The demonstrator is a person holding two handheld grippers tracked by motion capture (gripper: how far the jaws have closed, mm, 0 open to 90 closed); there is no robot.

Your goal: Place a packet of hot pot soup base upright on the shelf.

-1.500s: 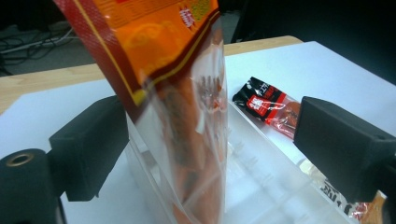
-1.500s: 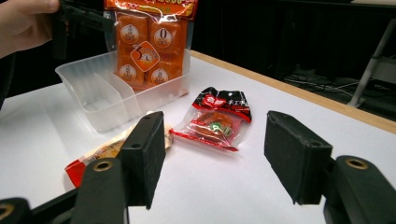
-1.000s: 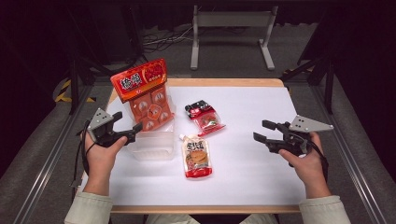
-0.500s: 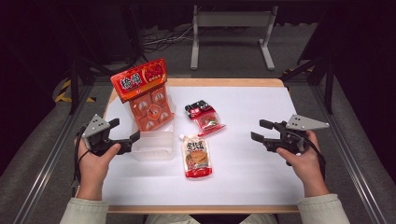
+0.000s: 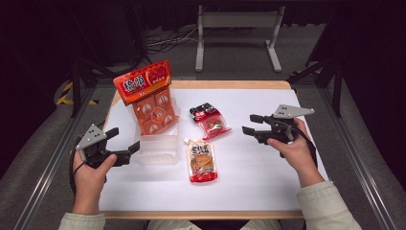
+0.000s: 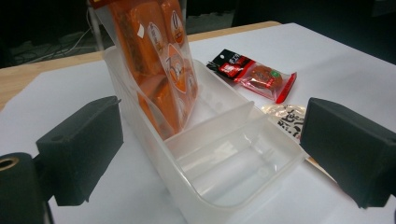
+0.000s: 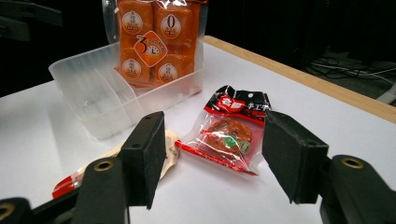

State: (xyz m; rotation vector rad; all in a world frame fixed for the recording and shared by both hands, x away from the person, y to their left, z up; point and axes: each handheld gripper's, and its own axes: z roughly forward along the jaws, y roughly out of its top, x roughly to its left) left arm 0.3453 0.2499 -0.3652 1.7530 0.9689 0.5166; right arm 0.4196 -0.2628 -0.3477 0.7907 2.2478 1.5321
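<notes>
A clear plastic bin (image 5: pixel 155 153) (image 6: pixel 224 200) (image 7: pixel 93 116) with a divider sits left of the table's middle. A big orange snack bag (image 5: pixel 151 100) (image 6: pixel 159 60) (image 7: pixel 156 42) stands in its far compartment; the near compartment holds nothing. My left gripper (image 5: pixel 125 140) (image 6: pixel 212 140) is open, its jaws just left of the bin's near end. A small red-and-black packet (image 5: pixel 210 120) (image 6: pixel 254 74) (image 7: pixel 229 130) and an orange spouted pouch (image 5: pixel 202 162) (image 6: pixel 287 116) (image 7: pixel 173 148) lie flat on the table. My right gripper (image 5: pixel 248 123) (image 7: pixel 217 149) is open and points at the packet from the right. Its jaws have just been closing a little, with nothing between them.
The white table top (image 5: pixel 268 187) has a wooden border (image 5: pixel 230 85) along the far edge. Metal rails (image 5: pixel 354 158) run along both sides. A metal stand (image 5: pixel 237 21) and cables (image 5: pixel 167 40) are on the floor behind.
My right gripper has moved left and slightly away from me, toward the small packet. My left gripper has drifted a little nearer and left, beside the bin's near end.
</notes>
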